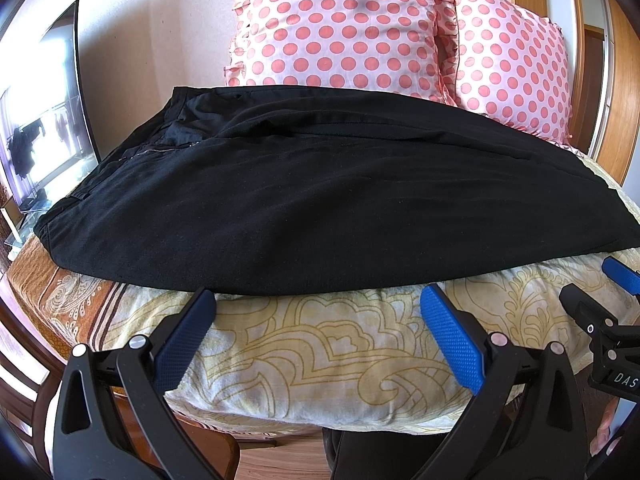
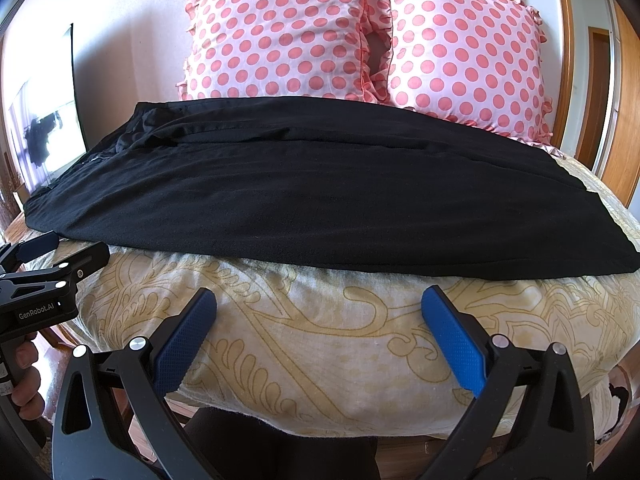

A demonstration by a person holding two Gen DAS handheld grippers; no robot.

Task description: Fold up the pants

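One pair of black pants (image 1: 320,200) lies flat across a bed (image 1: 320,344), spread sideways with the waistband and a short zipper (image 1: 168,147) at the left end and the legs running to the right, one leg laid over the other. Two pink pillows with salmon polka dots and ruffled edges stand against the wall behind the pants: a left pillow (image 1: 340,28) and a right pillow (image 1: 516,68), touching each other at their frills. Two hand-held grippers hover at the near edge of the bed, just short of the cloth: the left hand-held gripper (image 1: 318,300) with its blue ribbed pads spread wide apart and nothing between them, and the right hand-held gripper (image 2: 318,300) likewise spread wide and empty. Each also shows at the margin of the other's view, and a hand (image 2: 24,376) grips the left one's black handle. The bed cover is a cream quilt with a gold scrolling leaf pattern, puffed and rounded at the near edge, with an orange-brown patterned border at the left. A dark flat screen (image 1: 52,112) stands at the far left, reflecting a window. Wooden panelling (image 1: 616,80) rises at the right. The pants' fabric is matte and soft, with shallow creases near the waistband. Nothing lies between the grippers and the pants.
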